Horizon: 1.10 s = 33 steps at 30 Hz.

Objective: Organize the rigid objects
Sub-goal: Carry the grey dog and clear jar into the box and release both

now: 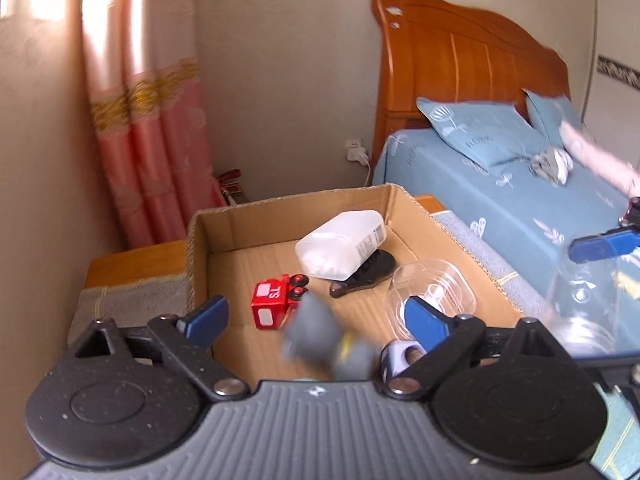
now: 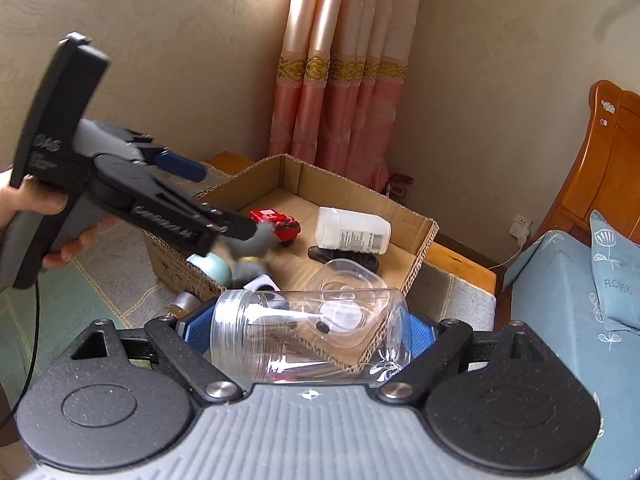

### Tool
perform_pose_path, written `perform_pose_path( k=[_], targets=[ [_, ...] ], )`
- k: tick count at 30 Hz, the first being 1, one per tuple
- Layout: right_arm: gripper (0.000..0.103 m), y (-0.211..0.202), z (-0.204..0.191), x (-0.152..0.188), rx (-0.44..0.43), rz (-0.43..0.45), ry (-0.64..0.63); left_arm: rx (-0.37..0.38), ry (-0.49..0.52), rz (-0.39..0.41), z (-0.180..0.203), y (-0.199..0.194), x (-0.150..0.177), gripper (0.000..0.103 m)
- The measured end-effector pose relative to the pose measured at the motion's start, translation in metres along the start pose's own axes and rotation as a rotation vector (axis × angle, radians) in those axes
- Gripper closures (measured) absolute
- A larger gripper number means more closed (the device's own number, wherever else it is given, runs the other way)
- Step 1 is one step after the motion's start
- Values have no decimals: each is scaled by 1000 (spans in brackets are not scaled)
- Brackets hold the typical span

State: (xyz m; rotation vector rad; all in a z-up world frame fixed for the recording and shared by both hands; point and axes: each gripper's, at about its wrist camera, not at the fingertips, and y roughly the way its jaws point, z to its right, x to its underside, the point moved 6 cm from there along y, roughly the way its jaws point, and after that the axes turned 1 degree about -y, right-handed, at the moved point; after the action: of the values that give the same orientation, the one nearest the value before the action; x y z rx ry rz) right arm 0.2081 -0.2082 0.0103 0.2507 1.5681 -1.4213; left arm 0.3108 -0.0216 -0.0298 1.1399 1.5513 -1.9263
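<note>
A: What is the right gripper (image 2: 308, 332) doing?
B: Its jaws are pinching the clear jar (image 2: 304, 340), which is lying crosswise between the pads, mouth pointing left, long axis across the fingers.
A: And the cardboard box (image 2: 420, 248)?
B: Sitting straight ahead and just below, already holding a red toy truck (image 1: 276, 300), a white bottle (image 1: 344, 242) and a clear lid (image 1: 434, 292).
A: The left gripper (image 1: 316, 320)?
B: Hovering over the box's near end with jaws spread wide; a blurred grey object (image 1: 320, 334) is showing between them, seemingly falling free.
A: So the right one is nearer to placing?
B: I'd judge so, it's only needing to go forward and down
</note>
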Motion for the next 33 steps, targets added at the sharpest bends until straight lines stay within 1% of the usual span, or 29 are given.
perform_pose_path(
  k=[5, 10, 13, 19, 25, 26, 29, 33],
  targets=[
    [10, 12, 1, -13, -23, -11, -4, -44, -29, -1, -9, -26, 24, 1],
    [10, 29, -1, -38, -65, -21, -15, -118, -40, -34, -17, -43, 53, 1],
    [10, 44, -8, -59, -97, -31, -43, -157, -68, -37, -24, -53, 67, 1],
    [10, 87, -22, -101, -123, -50, -110, -192, -137, -23, -45, -77, 85, 1],
    [10, 144, -27, -134, -106, -92, -105, -216, -182, -13, -59, -91, 96, 1],
    [10, 154, -28, -137, -103, -106, -106, -223, -185, -13, -61, -93, 97, 1],
    [0, 169, -29, -139, -93, -128, -86, -229, -185, -15, -62, -96, 98, 1],
    [0, 165, -32, -130, -101, -142, -95, -221, -174, -12, -60, -98, 98, 1]
  ],
)
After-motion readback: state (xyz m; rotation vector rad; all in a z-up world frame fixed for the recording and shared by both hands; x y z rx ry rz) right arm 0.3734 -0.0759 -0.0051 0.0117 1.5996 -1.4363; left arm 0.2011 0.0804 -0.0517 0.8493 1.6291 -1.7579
